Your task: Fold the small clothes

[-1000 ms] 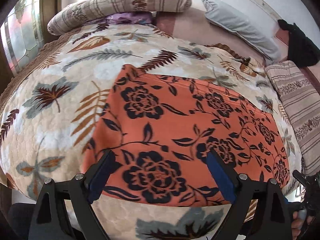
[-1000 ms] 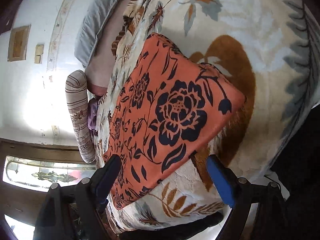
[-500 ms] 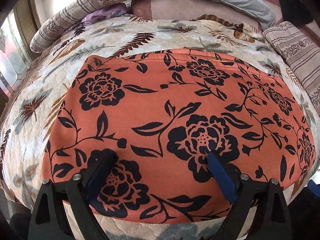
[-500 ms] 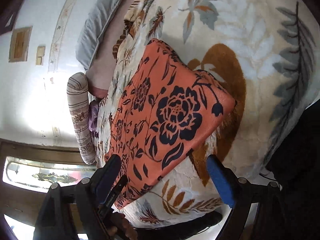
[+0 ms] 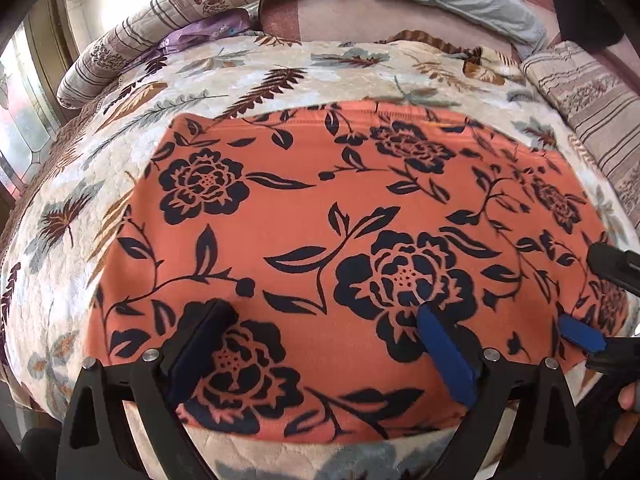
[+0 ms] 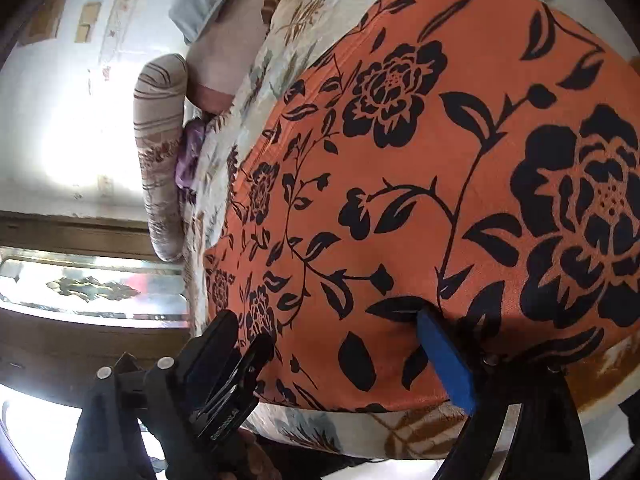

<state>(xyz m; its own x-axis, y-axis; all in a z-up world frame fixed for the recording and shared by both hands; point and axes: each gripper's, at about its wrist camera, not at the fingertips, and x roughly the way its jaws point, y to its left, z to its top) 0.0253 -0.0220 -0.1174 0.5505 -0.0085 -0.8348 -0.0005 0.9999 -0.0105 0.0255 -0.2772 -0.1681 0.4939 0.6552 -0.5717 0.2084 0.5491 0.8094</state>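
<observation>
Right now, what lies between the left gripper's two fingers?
Only the orange flowered cloth, spread flat on the leaf-print blanket. In the left wrist view the left gripper stands open over the cloth's near edge, nothing else in the gap.

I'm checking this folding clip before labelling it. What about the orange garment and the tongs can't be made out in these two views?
- Orange floral garment: its type and layer count; it lies flat, so lower layers are hidden.
- Its near hem, left wrist view: partly covered by the left tongs.
- Its right side, right wrist view: cut off by the frame edge.
- Right tongs, jaws opening: contact with the cloth is unclear.
</observation>
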